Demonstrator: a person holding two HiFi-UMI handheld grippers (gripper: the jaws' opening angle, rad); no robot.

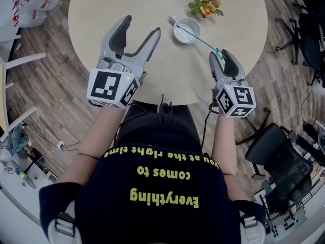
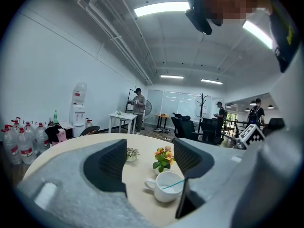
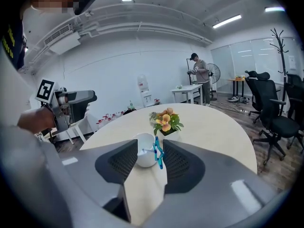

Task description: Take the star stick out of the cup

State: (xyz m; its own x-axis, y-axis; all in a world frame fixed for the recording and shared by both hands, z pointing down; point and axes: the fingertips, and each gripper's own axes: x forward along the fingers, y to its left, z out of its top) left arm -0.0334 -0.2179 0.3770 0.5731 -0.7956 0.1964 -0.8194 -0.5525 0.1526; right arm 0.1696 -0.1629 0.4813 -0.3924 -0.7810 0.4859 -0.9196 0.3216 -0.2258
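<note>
A white cup (image 1: pixel 186 30) stands on the round table (image 1: pixel 101 9), with a thin teal star stick (image 1: pixel 203 42) leaning out of it toward the right. In the right gripper view the blue star end (image 3: pixel 157 152) sits between the jaws of my right gripper (image 3: pixel 150 148), resting against the right-hand pad with a gap to the other pad. The cup (image 3: pixel 145 156) lies just beyond. My left gripper (image 1: pixel 141 25) hovers left of the cup, wide open with nothing in it; its view shows the cup (image 2: pixel 166 186) and the stick (image 2: pixel 172 185) ahead.
A small pot of orange flowers (image 1: pixel 205 5) stands right behind the cup, and a little green plant (image 2: pixel 131 153) sits farther back. Office chairs (image 1: pixel 277 151) stand off the table's right side. Water bottles (image 1: pixel 30 4) line the floor at left.
</note>
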